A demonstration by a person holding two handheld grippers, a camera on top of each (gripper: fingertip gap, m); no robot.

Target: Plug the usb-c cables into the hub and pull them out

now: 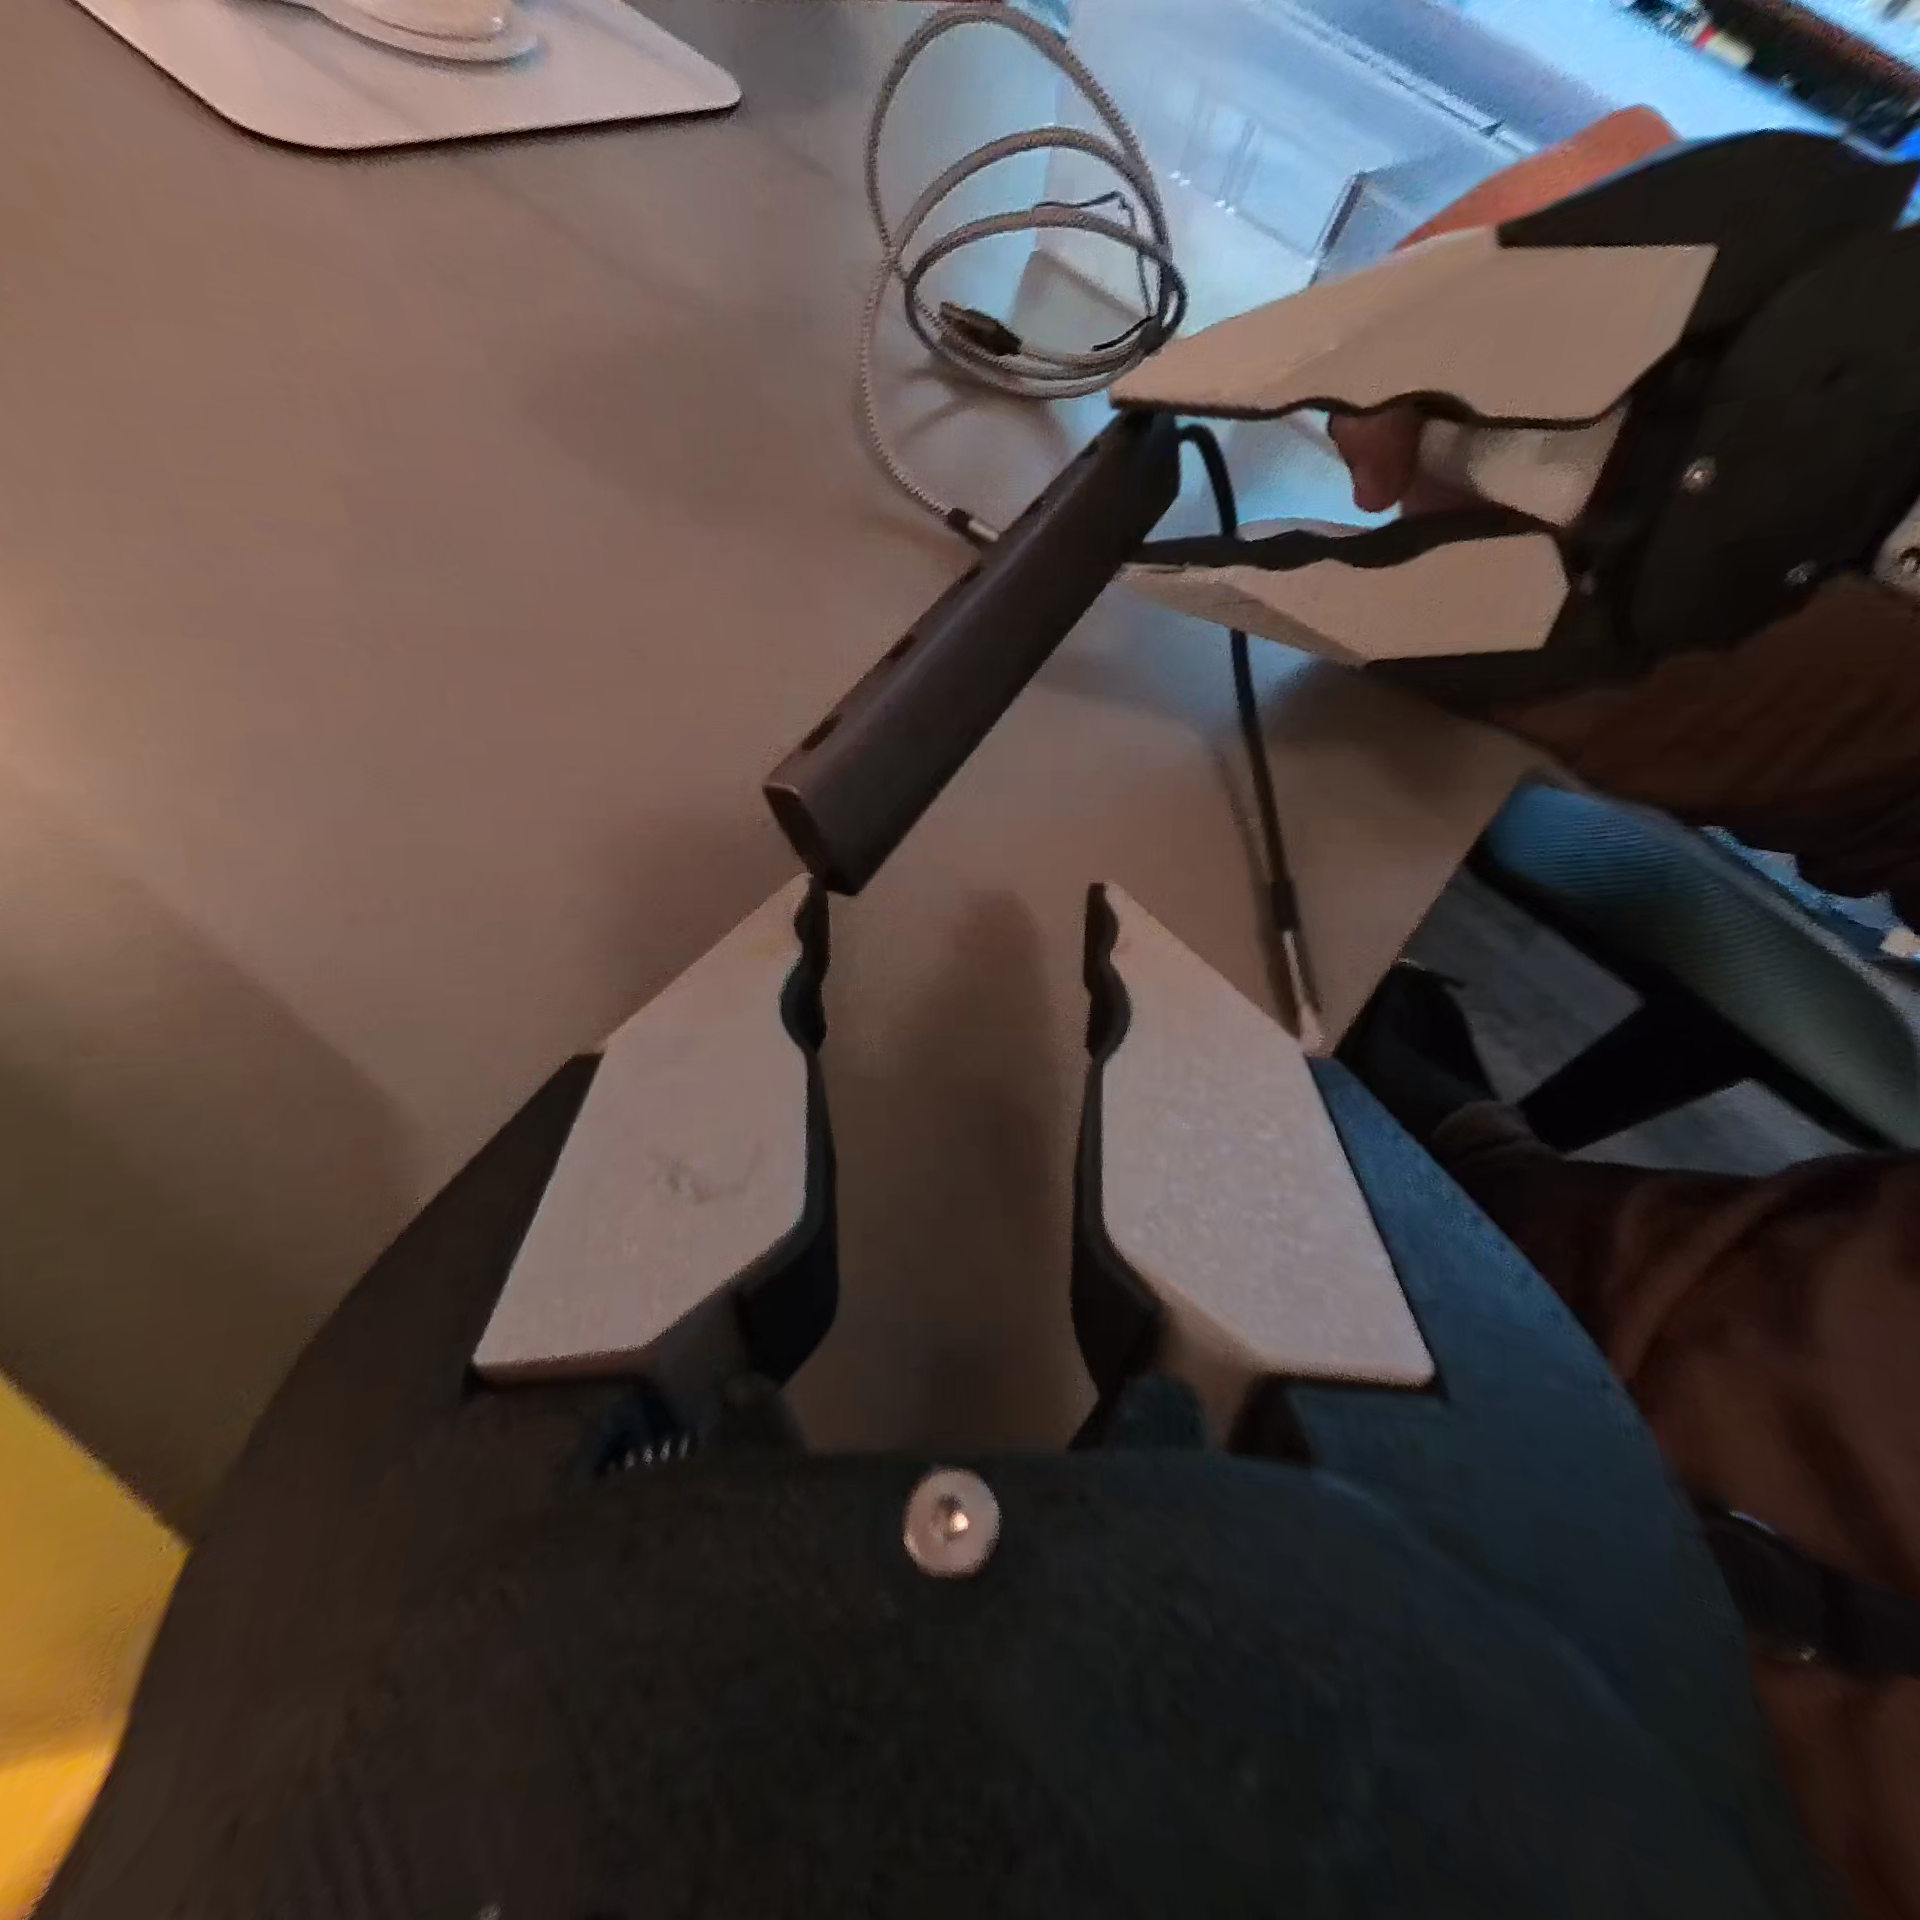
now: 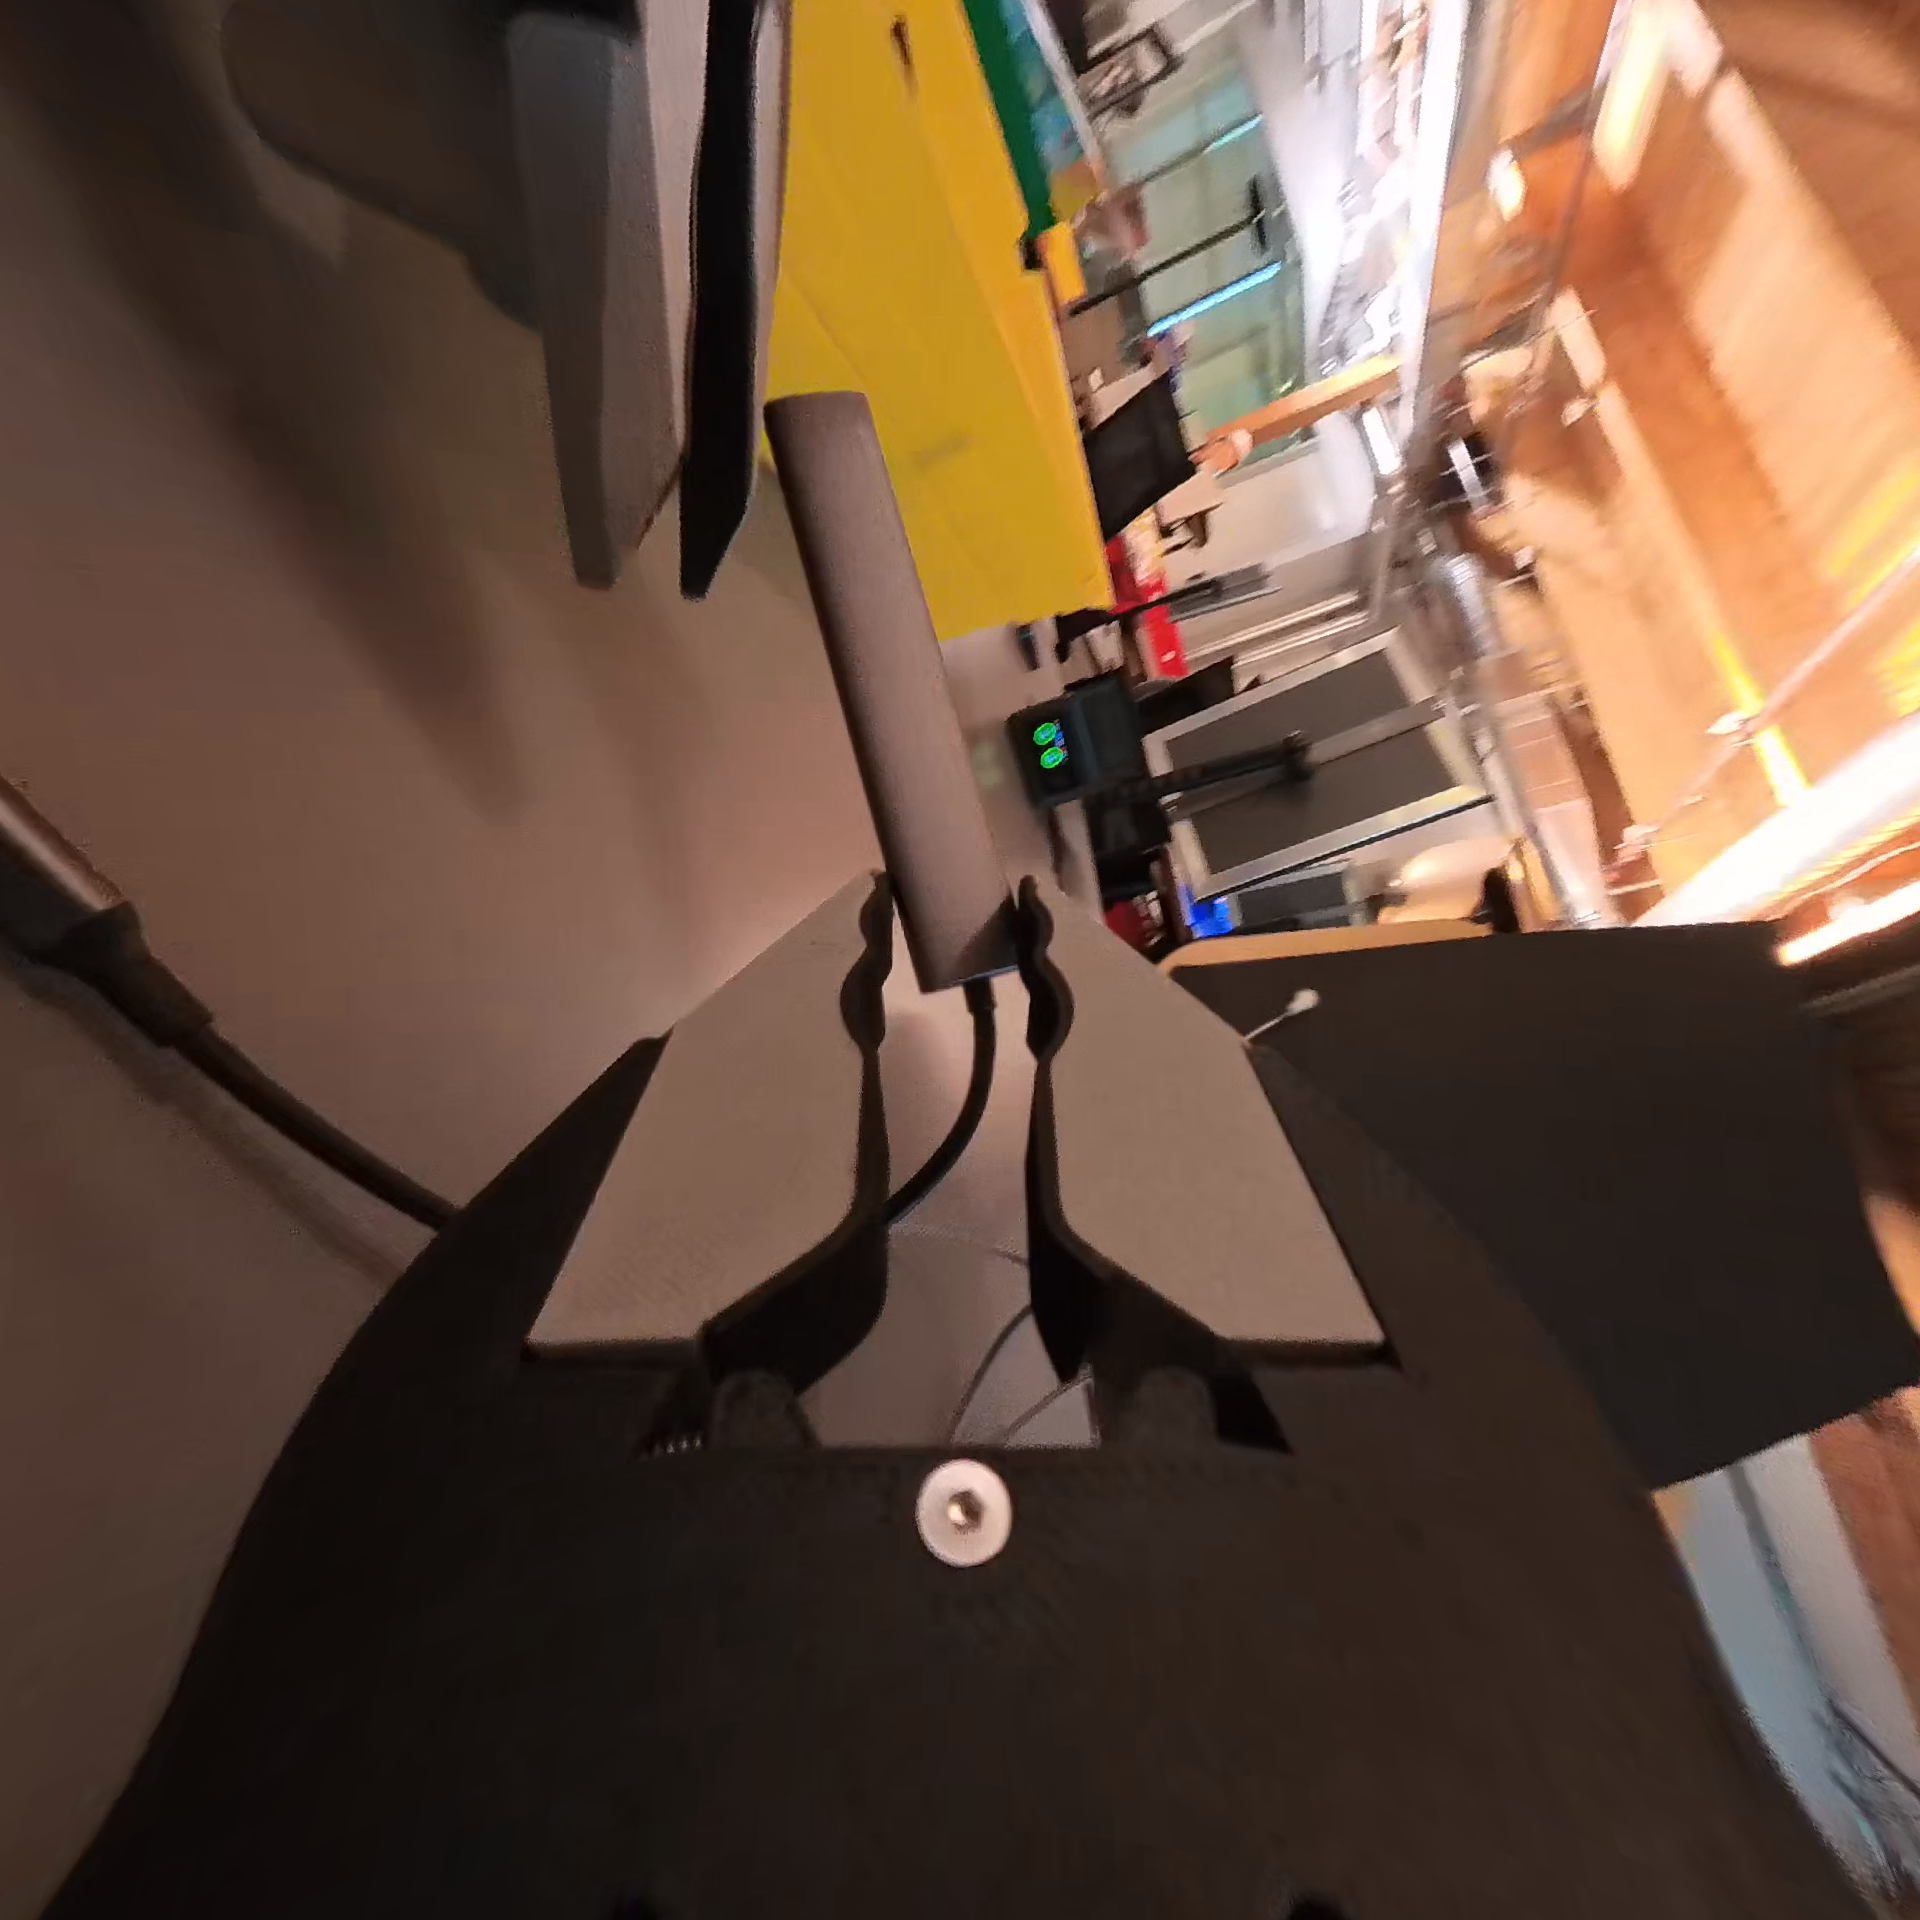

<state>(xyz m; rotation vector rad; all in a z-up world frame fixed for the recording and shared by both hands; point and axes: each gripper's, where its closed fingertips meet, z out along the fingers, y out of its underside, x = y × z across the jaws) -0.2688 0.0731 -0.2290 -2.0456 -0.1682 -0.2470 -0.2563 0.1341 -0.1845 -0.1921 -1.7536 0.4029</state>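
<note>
The dark grey hub (image 1: 966, 644) is a slim bar held in the air over the table (image 1: 364, 520). My right gripper (image 1: 1127, 483) is shut on its cabled end; in the right wrist view the gripper (image 2: 956, 925) clamps the hub (image 2: 883, 675), which points away from it. The hub's black cable (image 1: 1252, 727) hangs down past the table edge. My left gripper (image 1: 956, 914) is open and empty, its left fingertip right at the hub's free end. A braided silver usb-c cable (image 1: 1018, 281) lies coiled on the table beyond.
A white mat (image 1: 416, 73) lies at the table's far left. An office chair (image 1: 1662, 935) stands past the table edge on the right. A black cable with a grey plug (image 2: 104, 935) crosses the right wrist view's left side. A left gripper finger (image 2: 623, 312) hangs near the hub's tip. There is about 8 cm between the tips of the two grippers.
</note>
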